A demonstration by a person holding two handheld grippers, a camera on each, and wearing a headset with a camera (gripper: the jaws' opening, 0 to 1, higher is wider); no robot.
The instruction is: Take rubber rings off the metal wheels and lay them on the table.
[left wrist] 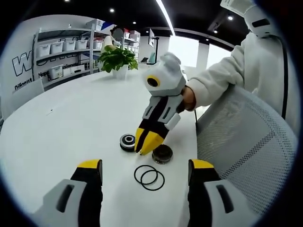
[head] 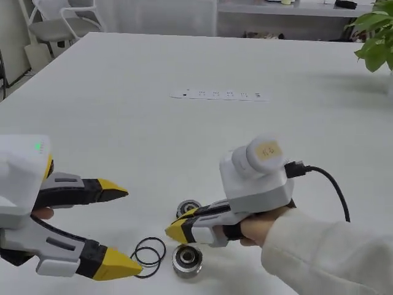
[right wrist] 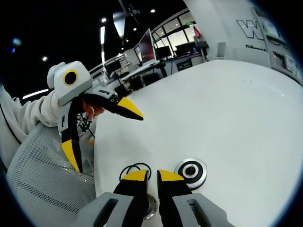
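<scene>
While axis-up, wheels (head: pixel 187 259) beside flat rings (head: pixel 149 255)

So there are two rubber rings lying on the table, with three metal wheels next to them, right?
Not quite: there are two metal wheels, not three. The head view shows the near wheel right beside the two rubber rings, and the far wheel just behind it, all on the table.

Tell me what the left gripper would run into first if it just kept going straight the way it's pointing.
Most likely the two rubber rings, lying dead ahead of the left gripper if it runs low. Riding higher, it would meet the tips of the right gripper just beyond; height is hard to judge.
</scene>
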